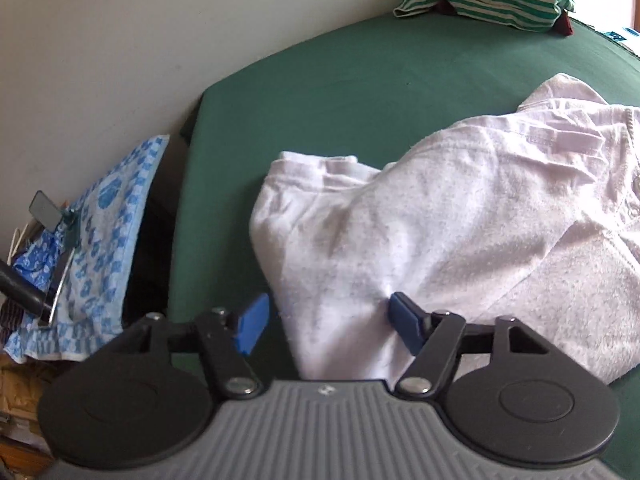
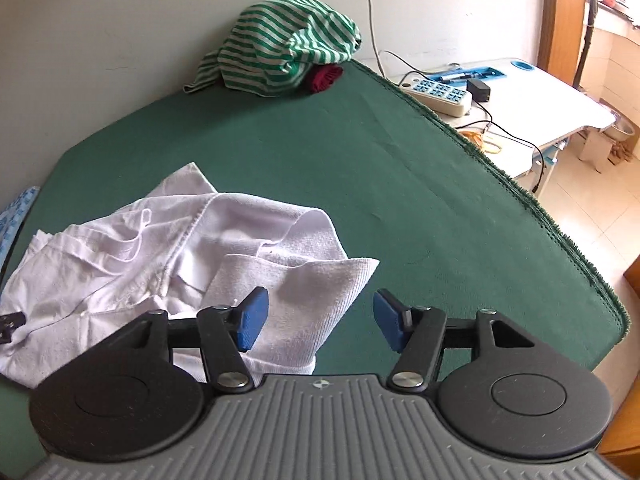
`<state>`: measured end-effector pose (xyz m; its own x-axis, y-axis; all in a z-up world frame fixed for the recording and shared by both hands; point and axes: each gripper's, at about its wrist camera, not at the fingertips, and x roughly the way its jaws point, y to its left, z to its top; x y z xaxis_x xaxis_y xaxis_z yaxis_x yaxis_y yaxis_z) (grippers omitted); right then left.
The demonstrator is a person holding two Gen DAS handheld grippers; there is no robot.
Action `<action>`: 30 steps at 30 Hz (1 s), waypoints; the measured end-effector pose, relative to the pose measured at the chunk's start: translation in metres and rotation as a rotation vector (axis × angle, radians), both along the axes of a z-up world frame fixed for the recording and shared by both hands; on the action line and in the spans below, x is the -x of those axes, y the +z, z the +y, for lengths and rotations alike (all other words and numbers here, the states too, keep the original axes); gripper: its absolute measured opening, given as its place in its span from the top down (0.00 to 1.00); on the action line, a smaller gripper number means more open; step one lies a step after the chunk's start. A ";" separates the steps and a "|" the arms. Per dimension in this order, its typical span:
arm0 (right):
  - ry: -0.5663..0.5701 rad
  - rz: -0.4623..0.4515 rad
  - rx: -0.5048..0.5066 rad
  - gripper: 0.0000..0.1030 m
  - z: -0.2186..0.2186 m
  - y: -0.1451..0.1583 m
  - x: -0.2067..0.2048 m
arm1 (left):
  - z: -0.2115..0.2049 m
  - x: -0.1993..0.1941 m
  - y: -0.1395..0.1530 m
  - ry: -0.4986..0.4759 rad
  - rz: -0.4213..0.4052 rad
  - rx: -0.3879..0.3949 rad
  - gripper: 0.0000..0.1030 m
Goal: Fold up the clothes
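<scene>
A crumpled pale pink cotton garment (image 1: 460, 208) lay unfolded on the green tablecloth (image 2: 360, 168); left gripper (image 1: 328, 322) and right gripper (image 2: 316, 322) were both wide open, holding nothing. Folding looked barely begun.

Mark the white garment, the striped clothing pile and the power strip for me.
white garment (image 1: 460, 216), left wrist view, middle of its fuzzy body.
striped clothing pile (image 2: 280, 44), right wrist view, centre of the heap.
power strip (image 2: 438, 94), right wrist view, its blue sockets.

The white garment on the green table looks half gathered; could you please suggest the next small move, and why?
Probably close the left tongs on the white garment, since its near edge already lies between the open fingers. The right tongs are open too, over a folded flap, holding nothing, and the garment lies crumpled on the green table.
</scene>
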<state>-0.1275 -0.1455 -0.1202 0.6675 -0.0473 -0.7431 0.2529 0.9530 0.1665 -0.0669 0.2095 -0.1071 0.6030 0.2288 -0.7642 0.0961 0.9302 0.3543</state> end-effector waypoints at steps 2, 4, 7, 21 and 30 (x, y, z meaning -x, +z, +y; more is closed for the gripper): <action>-0.008 0.039 -0.060 0.39 -0.003 -0.008 -0.010 | 0.015 0.000 0.006 0.071 -0.007 -0.054 0.35; -0.009 0.085 -0.114 0.39 -0.006 -0.016 -0.019 | 0.026 0.001 0.015 0.120 -0.009 -0.096 0.39; -0.010 0.123 -0.155 0.37 -0.008 -0.024 -0.027 | 0.028 0.001 0.028 0.139 -0.025 -0.141 0.38; 0.770 -0.289 0.077 0.97 0.016 0.061 0.042 | -0.172 -0.038 0.025 -0.663 -0.104 -0.142 0.11; 0.629 -0.143 0.136 0.96 -0.002 0.023 0.070 | -0.206 -0.094 -0.014 -0.692 0.158 0.025 0.74</action>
<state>-0.1974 -0.1471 -0.0971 0.6901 0.2966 -0.6601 -0.3745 0.9269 0.0250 0.0276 0.0036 -0.1211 0.4852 -0.1856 -0.8545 0.7163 0.6449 0.2667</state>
